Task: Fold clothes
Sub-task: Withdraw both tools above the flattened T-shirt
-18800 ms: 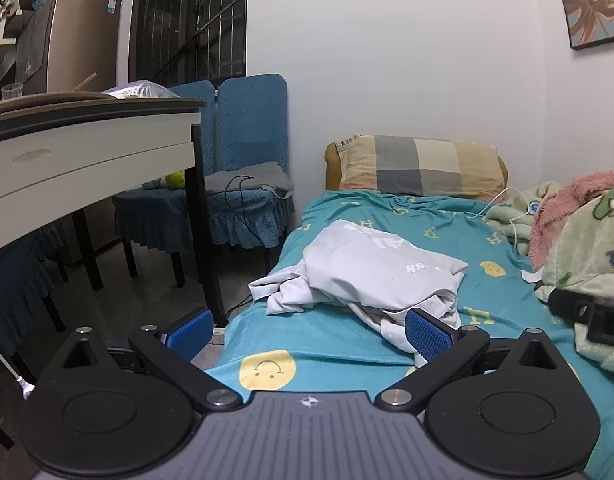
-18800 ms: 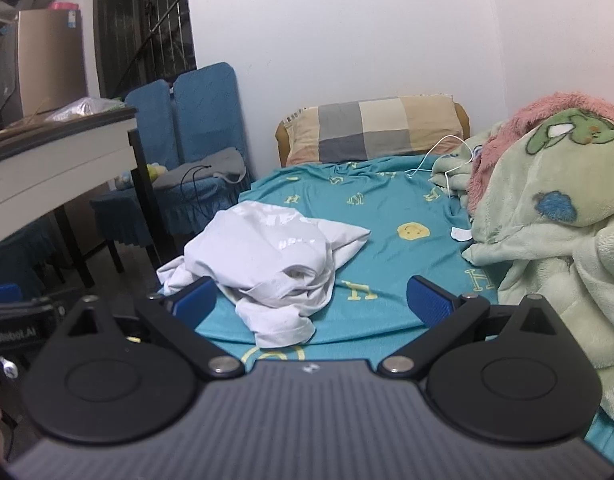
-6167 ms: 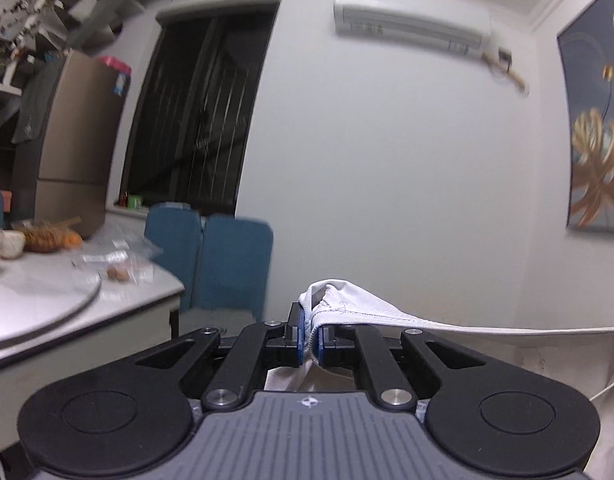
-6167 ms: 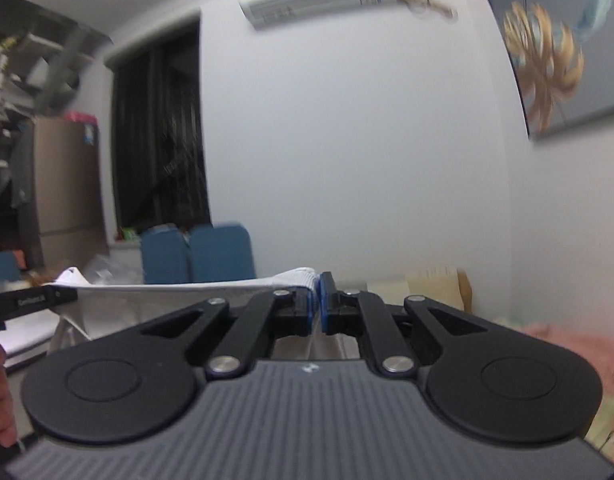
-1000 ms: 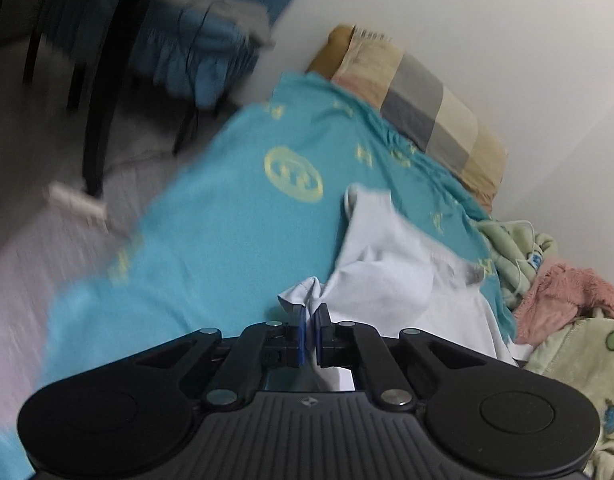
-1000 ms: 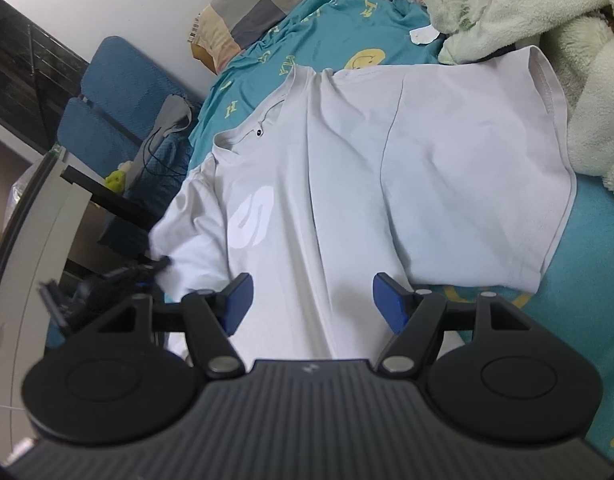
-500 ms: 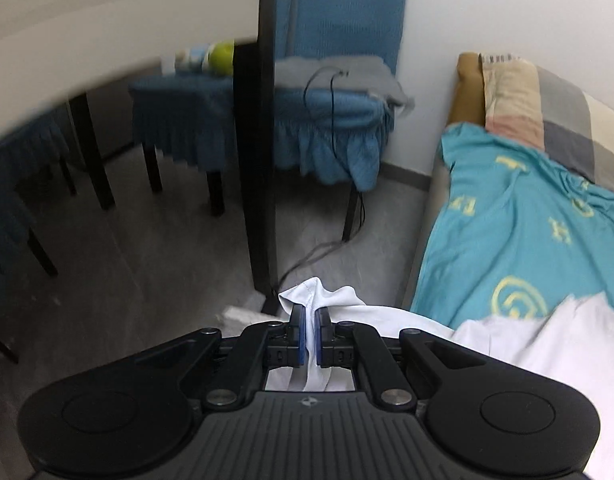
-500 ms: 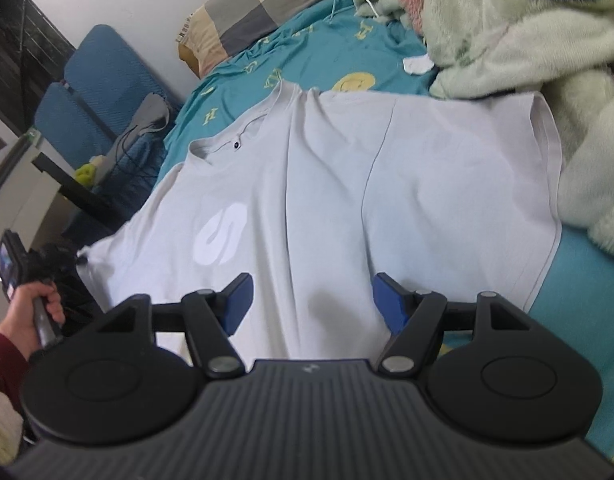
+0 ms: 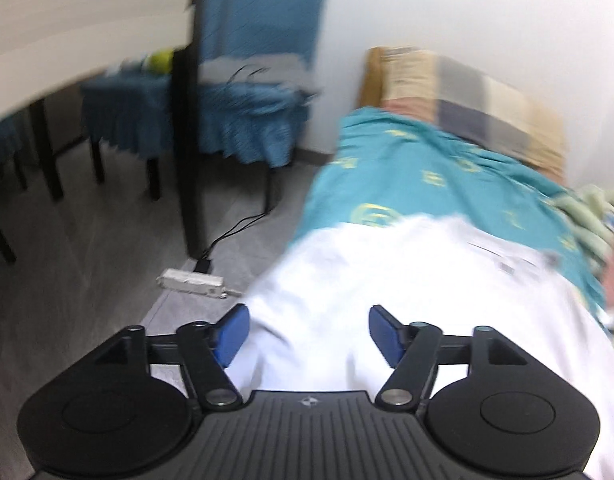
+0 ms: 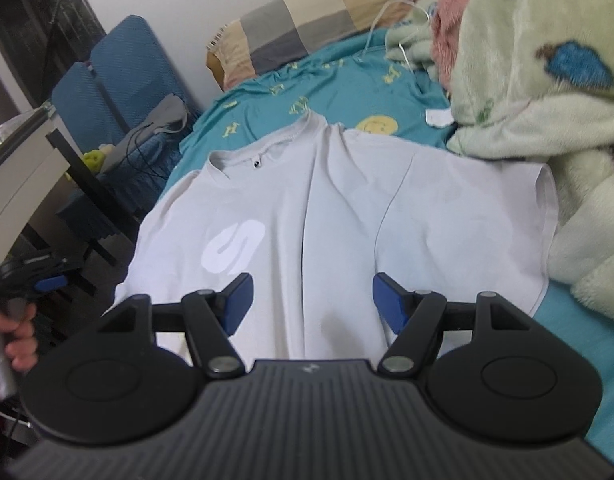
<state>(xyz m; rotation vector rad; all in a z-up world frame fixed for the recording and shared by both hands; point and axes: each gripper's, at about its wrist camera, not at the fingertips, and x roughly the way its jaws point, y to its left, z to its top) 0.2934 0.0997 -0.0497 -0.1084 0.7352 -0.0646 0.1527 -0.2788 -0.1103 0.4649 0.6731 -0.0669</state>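
Bed w/ teal printed sheet (image 10: 347, 76) takes up most of both views, checked tan-grey pillow (image 10: 307, 12) at its head edge, fluffy pale green blanket (image 10: 547, 120) piled along the right edge. White cotton t-shirt (image 10: 327, 220) is spread flat front-up across the sheet, collar toward the pillow, one side hanging off the left edge.

Right gripper (image 10: 312, 300) hovers over the hem, blue pads wide apart, nothing gripped. Left gripper (image 9: 309, 334) (blurry view) is at the shirt's left-edge side, jaws opening, white fabric below, not pinched.
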